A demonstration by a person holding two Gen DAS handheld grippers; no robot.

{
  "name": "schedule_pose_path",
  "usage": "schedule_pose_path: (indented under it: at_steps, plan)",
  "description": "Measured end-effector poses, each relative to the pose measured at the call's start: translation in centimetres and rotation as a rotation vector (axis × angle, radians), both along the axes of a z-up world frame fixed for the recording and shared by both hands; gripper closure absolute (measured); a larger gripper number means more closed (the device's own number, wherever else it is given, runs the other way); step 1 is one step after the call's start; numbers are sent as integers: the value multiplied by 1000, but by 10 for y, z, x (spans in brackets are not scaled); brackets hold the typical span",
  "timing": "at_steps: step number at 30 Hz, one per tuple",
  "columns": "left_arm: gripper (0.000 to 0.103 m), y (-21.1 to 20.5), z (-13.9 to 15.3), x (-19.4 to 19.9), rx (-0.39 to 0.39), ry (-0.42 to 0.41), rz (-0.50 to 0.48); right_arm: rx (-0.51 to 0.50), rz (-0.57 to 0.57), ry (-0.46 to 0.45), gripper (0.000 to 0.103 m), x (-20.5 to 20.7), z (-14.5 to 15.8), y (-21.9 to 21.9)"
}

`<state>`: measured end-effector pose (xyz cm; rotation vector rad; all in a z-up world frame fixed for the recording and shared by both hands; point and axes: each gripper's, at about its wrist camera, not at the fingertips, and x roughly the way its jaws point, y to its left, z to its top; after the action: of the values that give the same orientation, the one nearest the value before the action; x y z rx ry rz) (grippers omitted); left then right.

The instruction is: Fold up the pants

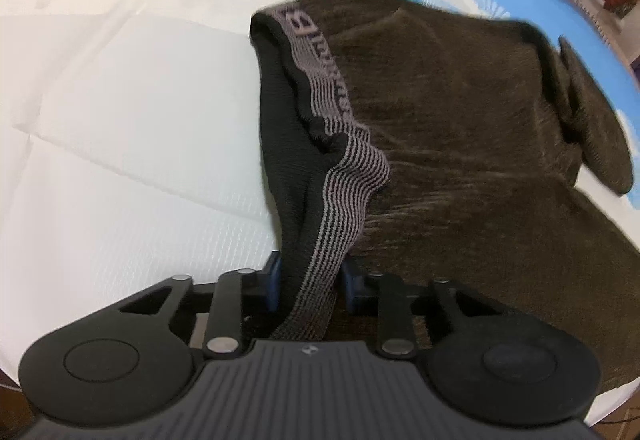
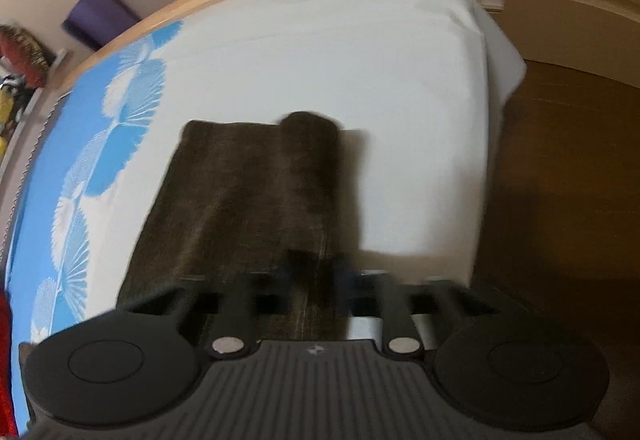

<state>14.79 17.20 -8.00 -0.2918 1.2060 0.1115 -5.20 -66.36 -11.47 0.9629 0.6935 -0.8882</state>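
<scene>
Both grippers pinched the dark brown fleece pants (image 1: 460,144) on the bed (image 1: 132,128): left gripper (image 1: 308,282) on the striped elastic waistband (image 1: 340,184), right gripper (image 2: 316,280) on a leg. Either thin bite could have slipped during lifting.

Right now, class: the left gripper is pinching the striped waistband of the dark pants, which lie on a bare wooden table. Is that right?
Not quite. The left gripper does pinch the striped waistband of the dark pants, but they lie on a bed with a white and blue sheet, not a bare wooden table. The left wrist view shows it.
</scene>
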Motion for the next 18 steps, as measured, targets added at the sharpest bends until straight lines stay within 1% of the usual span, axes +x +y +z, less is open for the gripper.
schedule_pose_path:
  at_steps: [1, 3, 5, 6, 7, 8, 9, 10, 11, 12, 13, 14, 15, 16, 18]
  plan:
    - [78, 1, 3, -1, -7, -19, 2, -17, -1, -6, 92, 1, 3, 3]
    - [80, 7, 13, -5, -16, -74, 17, -37, 15, -71, 95, 4, 10, 5]
    - [82, 14, 25, -14, -20, -141, 45, -62, 83, -179, 96, 10, 22, 12]
    - [82, 19, 30, -19, -9, -163, 62, -60, 125, -241, 96, 14, 25, 15]
    - [82, 24, 33, -24, 0, -174, 85, -38, 160, -312, 96, 16, 28, 17]
    - [82, 30, 34, -28, 8, -173, 110, -22, 175, -341, 96, 17, 28, 19]
    - [82, 36, 33, -30, 14, -162, 134, 1, 180, -348, 96, 16, 27, 20]
    - [81, 42, 30, -32, 12, -139, 157, 30, 171, -333, 96, 15, 23, 20]
    - [80, 48, 23, -32, -5, -98, 174, 65, 149, -278, 96, 13, 16, 18]
    - [76, 50, 17, -31, -21, -60, 176, 81, 131, -203, 95, 11, 10, 17]
    - [67, 51, 12, -30, -21, -31, 177, 94, 106, -105, 95, 7, 3, 14]
    - [63, 51, 11, -29, -1, -18, 178, 122, 59, -40, 94, -1, -5, 10]
    - [56, 50, 13, -29, 24, -16, 183, 153, 12, -28, 90, -10, -10, 6]
    - [53, 49, 16, -29, 50, -29, 193, 168, -26, -29, 89, -18, -11, 3]
    - [52, 46, 24, -29, 87, -72, 200, 116, -64, -17, 88, -27, -3, -1]
